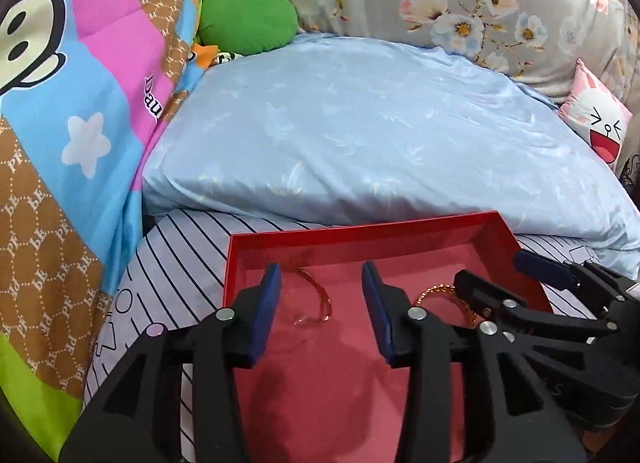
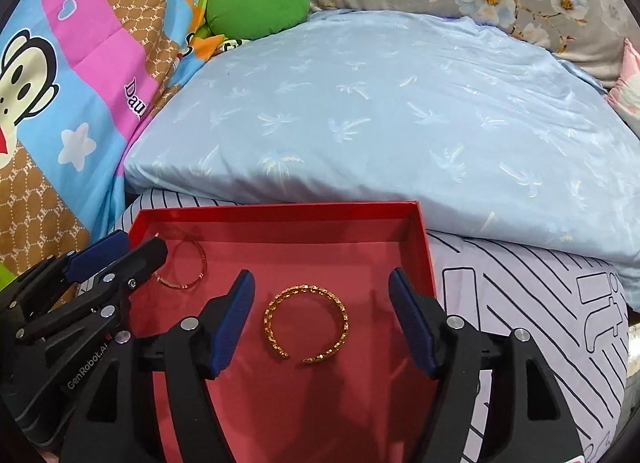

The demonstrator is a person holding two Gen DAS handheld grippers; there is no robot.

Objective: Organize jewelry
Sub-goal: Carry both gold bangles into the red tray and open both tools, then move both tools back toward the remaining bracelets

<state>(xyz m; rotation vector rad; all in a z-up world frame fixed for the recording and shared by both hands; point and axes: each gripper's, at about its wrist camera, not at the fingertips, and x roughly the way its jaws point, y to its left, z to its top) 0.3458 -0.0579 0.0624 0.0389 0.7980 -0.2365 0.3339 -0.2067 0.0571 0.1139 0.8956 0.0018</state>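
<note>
Inside the red cardboard tray (image 2: 420, 247), both the left gripper (image 1: 320, 303) and the right gripper (image 2: 320, 319) are spread apart; a chain-textured gold bangle (image 2: 306, 321) lies flat, and a thin hoop (image 2: 182, 263) lies beside it.

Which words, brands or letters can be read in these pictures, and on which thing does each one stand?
"GenRobot.AI": on the black left gripper, white print on its body.
"PF": repeated in the brown honeycomb patches of the colourful cartoon quilt; some copies are turned upside down.
"Dau...": dark script on the quilt's pink patch; the rest is hidden in a fold.
</note>
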